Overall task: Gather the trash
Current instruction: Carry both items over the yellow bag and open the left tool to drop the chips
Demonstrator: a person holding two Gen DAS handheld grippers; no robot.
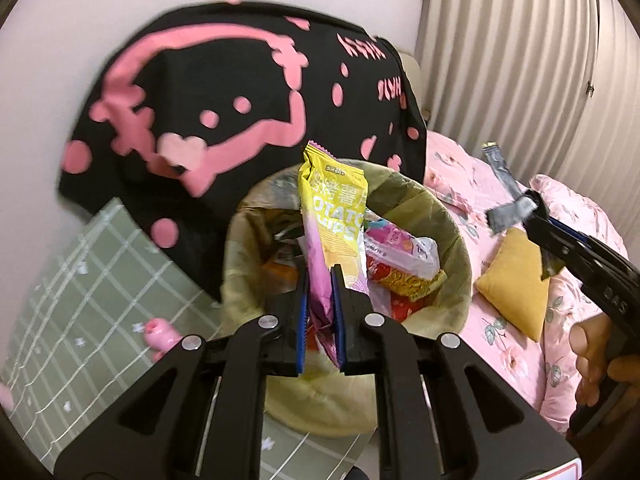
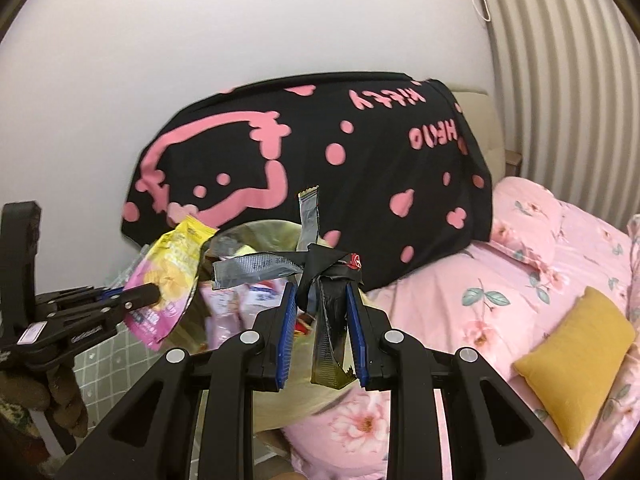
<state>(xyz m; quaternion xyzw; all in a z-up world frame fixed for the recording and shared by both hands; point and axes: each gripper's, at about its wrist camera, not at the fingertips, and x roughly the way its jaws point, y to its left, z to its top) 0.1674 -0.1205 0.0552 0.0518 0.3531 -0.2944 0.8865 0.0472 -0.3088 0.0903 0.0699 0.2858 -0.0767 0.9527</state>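
Your left tool [image 1: 320, 280] is clamped on the lower part of a yellow-and-pink potato chips bag [image 1: 334, 216], holding it upright right over the trash bin [image 1: 456, 240]. Your right tool [image 2: 322, 292] is closed on a crumpled black-and-silver wrapper [image 2: 320, 276], its strips sticking up and out to the left above the bin's near rim.

Only the left wrist view looks down into the bin: a pale liner and a heap of pink, red and yellow packets [image 1: 404, 264] reaching close to the rim. It also shows the green checked mat [image 1: 92, 280] beside the bin and your right hand [image 1: 592, 356] on the handle. The right wrist view instead shows the left tool coming in from the left edge with the chips bag tilted.

The bin sits tight between the black-and-pink Hello Kitty cloth [image 2: 320, 152] behind it and the pink floral bed [image 2: 540, 280] to the right, where a mustard cushion [image 2: 576, 356] lies. The two tools are near each other over the opening.
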